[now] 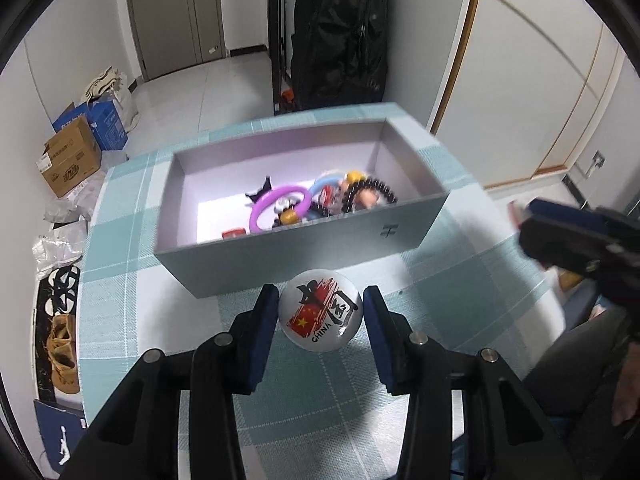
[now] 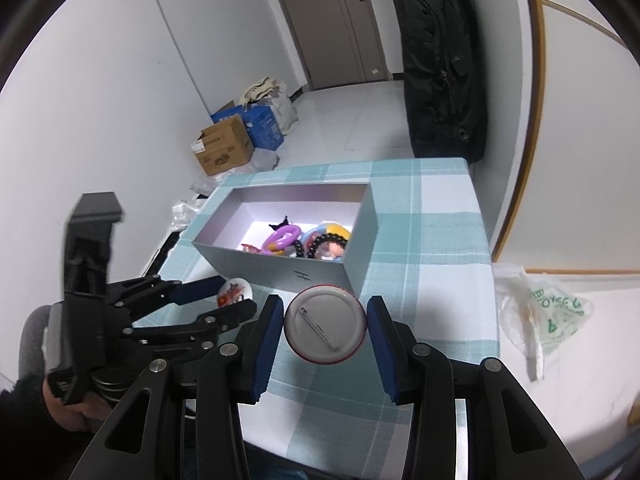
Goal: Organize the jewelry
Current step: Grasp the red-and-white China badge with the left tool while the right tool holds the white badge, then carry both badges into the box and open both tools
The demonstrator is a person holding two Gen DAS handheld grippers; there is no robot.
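Teal-and-white checked cloth covers the table (image 2: 440, 240), which stands on a pale tiled floor in a white-walled room. Nearest in the left wrist view, the left gripper (image 1: 321, 312) holds a round white badge (image 1: 320, 315) between its blue pads (image 1: 260, 332) — the face shows a red flag and the word CHINA — just above the cloth and close in front of the box. In the right wrist view, the right gripper (image 2: 325, 330) grips a second round badge (image 2: 325, 325), its grey back and safety pin facing the camera, also just before the box wall; the left gripper (image 2: 224, 300) shows to its left with the white badge (image 2: 234, 291) between its fingers. Just beyond both sits an open grey box (image 1: 280, 258), pale lilac inside, lying on the cloth. Its right half holds a jumble: a purple ring (image 1: 280, 206), a black bead bracelet (image 1: 370, 190), a blue ring (image 1: 320, 184) and small figures too blurred to tell apart. Farther off, cardboard boxes (image 2: 224, 150) stand on the floor by the wall, a black bag (image 2: 440, 60) hangs beside a brown door (image 2: 332, 20), and a printed plastic bag (image 2: 544, 312) lies right of the table.
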